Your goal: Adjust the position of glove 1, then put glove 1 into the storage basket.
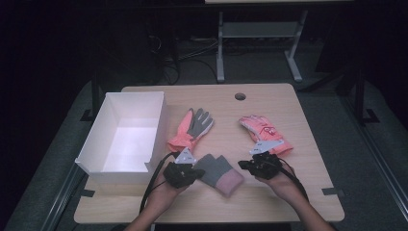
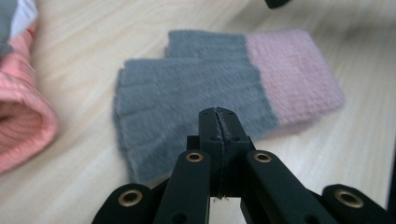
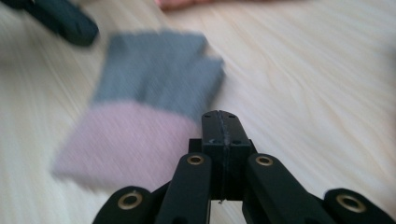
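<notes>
A grey knit glove with a pink cuff [image 1: 219, 173] lies flat near the table's front edge, between my two grippers. My left gripper [image 1: 197, 172] is at the glove's fingertip end; in the left gripper view its jaws [image 2: 218, 113] are shut with nothing between them, just over the grey part [image 2: 187, 93]. My right gripper [image 1: 242, 165] sits just right of the cuff, also shut and empty [image 3: 219, 115], with the glove [image 3: 149, 93] blurred ahead of it. A pink and grey work glove [image 1: 193, 127] and a pink glove [image 1: 264, 132] lie farther back.
An open, empty white box [image 1: 126, 134] stands at the table's left side. The wooden table [image 1: 288, 192] has a cable hole [image 1: 240, 96] near its far edge. Another table's metal legs [image 1: 220, 48] stand on the floor behind.
</notes>
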